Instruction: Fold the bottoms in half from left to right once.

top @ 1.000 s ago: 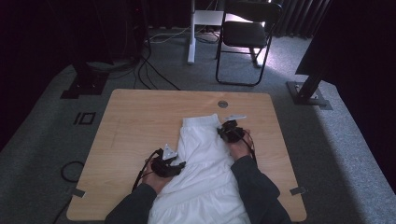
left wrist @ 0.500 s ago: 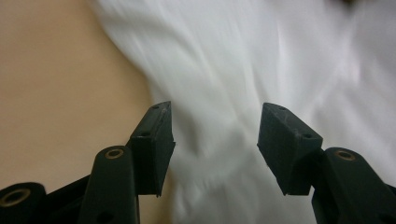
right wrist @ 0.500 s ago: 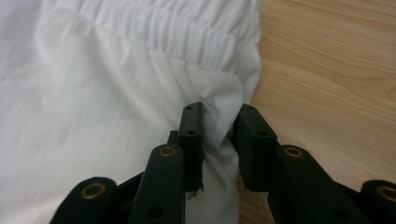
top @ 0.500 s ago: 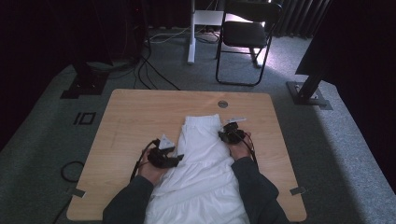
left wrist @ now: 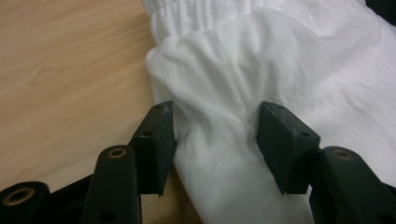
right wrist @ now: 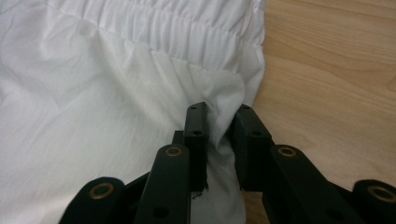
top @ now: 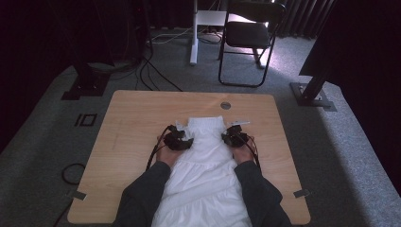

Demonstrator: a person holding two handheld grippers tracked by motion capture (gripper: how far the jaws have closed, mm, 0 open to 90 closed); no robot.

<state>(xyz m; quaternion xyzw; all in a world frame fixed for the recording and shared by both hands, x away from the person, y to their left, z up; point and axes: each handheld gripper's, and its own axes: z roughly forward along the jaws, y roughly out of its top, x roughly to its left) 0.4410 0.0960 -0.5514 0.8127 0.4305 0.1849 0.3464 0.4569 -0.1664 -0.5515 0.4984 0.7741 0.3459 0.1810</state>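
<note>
The white gathered cotton garment [top: 205,161] lies lengthwise down the middle of the light wooden tabletop [top: 132,118], elastic band at its far end. The right gripper [right wrist: 218,122] pinches its right edge; the left gripper [left wrist: 212,128] fingers straddle the left edge fold, bunching it, grip unclear.

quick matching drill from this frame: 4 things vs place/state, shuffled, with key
Things:
1. left gripper
2. right gripper
3. white garment
4. folding chair

Place or state:
A. on the floor beyond the table
B. jaws pinching a fold at the cloth's edge
C. spread down the middle of the table, gathered band at the far end
D. jaws set wide around a bunched ridge of cloth

Pairs: 1-D, 2-B, 3-C, 4-A
</note>
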